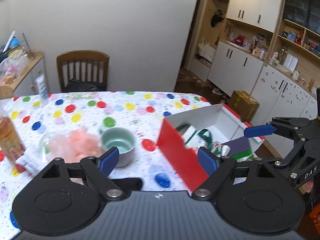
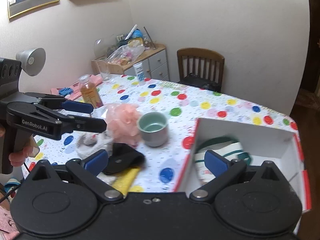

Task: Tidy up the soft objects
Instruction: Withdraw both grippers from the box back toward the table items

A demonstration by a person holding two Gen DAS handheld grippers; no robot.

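Tongs in both hands stand wide apart and empty — the left tongs [image 1: 158, 160] hover above the counter [image 1: 128, 108] between the mug [image 1: 118, 143] and the box [image 1: 202, 132], and the right tongs [image 2: 156, 163] hang near the box's open side with nothing between the blue pads. Neither touches anything.

Soft things are split between two places. A cloth bag with green handles [image 2: 224, 150] already lies inside the red-and-white box, along with what looks like a purple and green item [image 1: 242, 147], though blur hides its make. Out on the spotted counter remain the pink mesh bath puff [image 2: 123, 121] just beside the mug, a grey fuzzy sock or cloth [image 2: 92, 144] in front of it, a black pouch [image 2: 124, 160] and a yellow cloth [image 2: 125, 181] partly under that pouch.

By my reading, one item has gone into the box and the step in hand is the reach for the next. The puff looks the easiest pick — bulky, springy, clear on its near side. The move calls for lowering one pair of tongs over it without knocking the mug or the amber bottle [image 2: 91, 93], closing deep enough that the mesh does not slip, then carrying it across into the box.
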